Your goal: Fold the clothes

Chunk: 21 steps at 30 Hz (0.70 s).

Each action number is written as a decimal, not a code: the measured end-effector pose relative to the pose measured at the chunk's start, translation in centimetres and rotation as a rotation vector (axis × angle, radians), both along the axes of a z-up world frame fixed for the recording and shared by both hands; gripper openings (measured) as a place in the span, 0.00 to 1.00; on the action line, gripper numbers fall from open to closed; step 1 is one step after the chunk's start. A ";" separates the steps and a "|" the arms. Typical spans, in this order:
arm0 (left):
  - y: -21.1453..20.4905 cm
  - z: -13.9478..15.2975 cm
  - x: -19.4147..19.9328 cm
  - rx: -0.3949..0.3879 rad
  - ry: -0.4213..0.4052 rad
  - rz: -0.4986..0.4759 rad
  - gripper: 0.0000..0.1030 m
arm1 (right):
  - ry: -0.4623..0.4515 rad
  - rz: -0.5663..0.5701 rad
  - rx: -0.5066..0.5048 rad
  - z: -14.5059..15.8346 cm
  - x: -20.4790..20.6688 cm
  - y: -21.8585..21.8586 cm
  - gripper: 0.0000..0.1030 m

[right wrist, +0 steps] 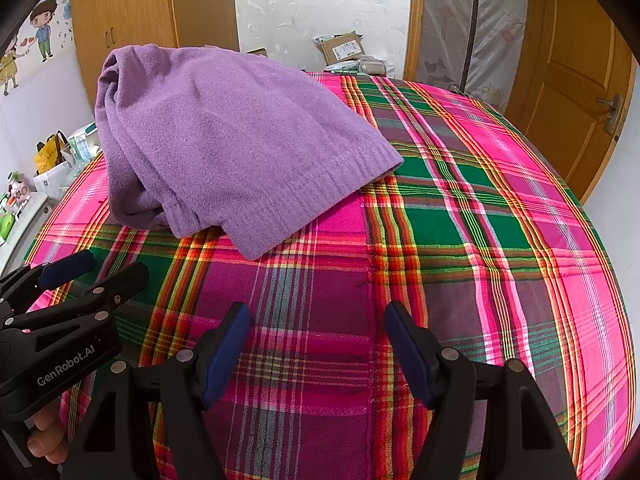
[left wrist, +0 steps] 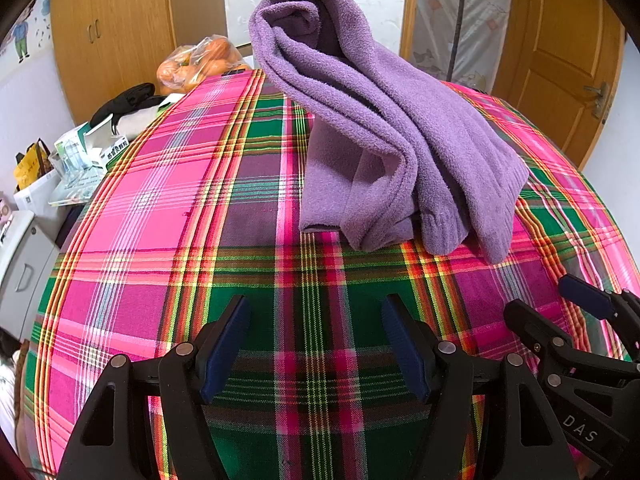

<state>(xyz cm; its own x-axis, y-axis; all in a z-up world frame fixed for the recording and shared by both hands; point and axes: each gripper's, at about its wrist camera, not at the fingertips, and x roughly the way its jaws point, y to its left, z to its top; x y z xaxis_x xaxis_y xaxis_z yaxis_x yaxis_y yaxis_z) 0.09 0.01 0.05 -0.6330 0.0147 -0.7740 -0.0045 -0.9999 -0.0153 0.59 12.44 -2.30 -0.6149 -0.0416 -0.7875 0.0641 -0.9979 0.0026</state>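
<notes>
Your work surface is a bed under a plaid sheet (left wrist: 168,216) in pink, green and red. At upper left of the frame you have a wooden wardrobe (left wrist: 120,32); at far right, a wooden door (right wrist: 576,80) with a lever handle. Pale floral wallpaper (right wrist: 320,4) fills the top centre. Cartoon wall stickers (right wrist: 40,28) sit at upper left. Lighting is even.

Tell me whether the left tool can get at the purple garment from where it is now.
Probably yes. The left tool is open and empty, the purple garment lies bunched just ahead of it, and only bare plaid cloth lies between. The right tool sits off to the side.
</notes>
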 end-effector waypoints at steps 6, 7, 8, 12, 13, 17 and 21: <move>-0.1 0.0 0.1 -0.002 0.000 0.000 0.69 | 0.000 -0.001 -0.001 -0.2 -0.2 0.1 0.68; 0.0 0.0 0.0 -0.002 0.000 0.000 0.69 | 0.000 -0.001 -0.001 -0.3 -0.3 0.1 0.68; 0.2 -0.1 -0.1 -0.002 0.000 0.001 0.69 | 0.000 -0.001 -0.001 -0.3 -0.3 0.0 0.68; 0.2 0.0 -0.1 -0.008 -0.001 0.013 0.69 | -0.001 0.004 -0.009 -0.1 -0.2 0.1 0.70; 0.3 0.0 0.0 -0.006 -0.002 0.017 0.69 | -0.001 0.004 -0.010 -0.1 -0.2 0.0 0.70; 0.1 0.1 0.2 0.001 -0.002 0.019 0.69 | 0.002 0.005 -0.008 -0.1 -0.3 -0.1 0.65; -0.2 0.2 0.1 0.003 -0.008 -0.007 0.69 | 0.020 0.066 -0.064 0.3 -0.5 -0.3 0.50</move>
